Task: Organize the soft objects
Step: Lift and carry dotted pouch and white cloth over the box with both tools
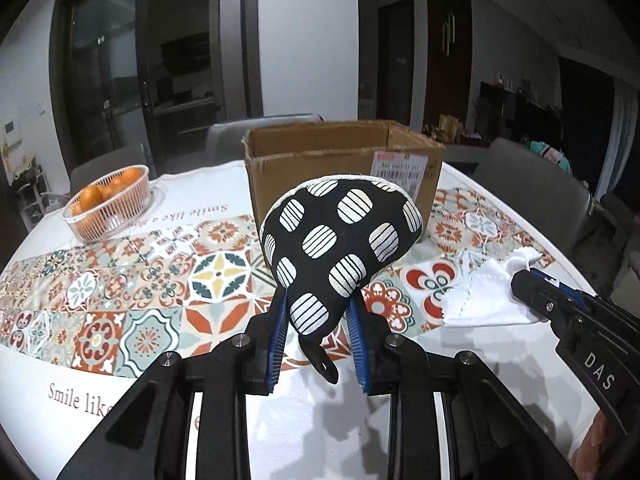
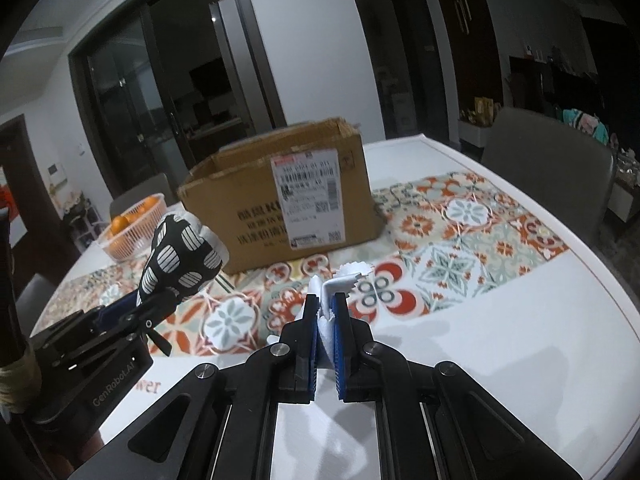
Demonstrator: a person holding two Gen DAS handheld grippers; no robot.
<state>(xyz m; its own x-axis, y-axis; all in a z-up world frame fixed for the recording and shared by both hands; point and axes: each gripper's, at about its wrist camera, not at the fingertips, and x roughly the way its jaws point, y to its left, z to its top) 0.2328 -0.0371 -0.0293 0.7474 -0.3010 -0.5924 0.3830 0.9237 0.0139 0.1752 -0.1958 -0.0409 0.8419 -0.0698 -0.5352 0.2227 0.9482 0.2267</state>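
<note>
My left gripper (image 1: 318,312) is shut on a black pot holder with white striped dots (image 1: 340,240) and holds it up above the table, in front of an open cardboard box (image 1: 344,168). The pot holder also shows in the right wrist view (image 2: 180,260), left of the box (image 2: 280,204). My right gripper (image 2: 326,312) is shut on a white cloth (image 2: 340,284), which bunches up between the fingers. In the left wrist view the right gripper (image 1: 524,280) pinches the white cloth (image 1: 484,296) at its right edge, low over the table.
The round table (image 2: 520,340) has a white cover with a colourful tile pattern. A white basket of oranges (image 1: 108,208) stands at the far left. Grey chairs (image 1: 532,184) surround the table. The box carries a shipping label (image 2: 308,196).
</note>
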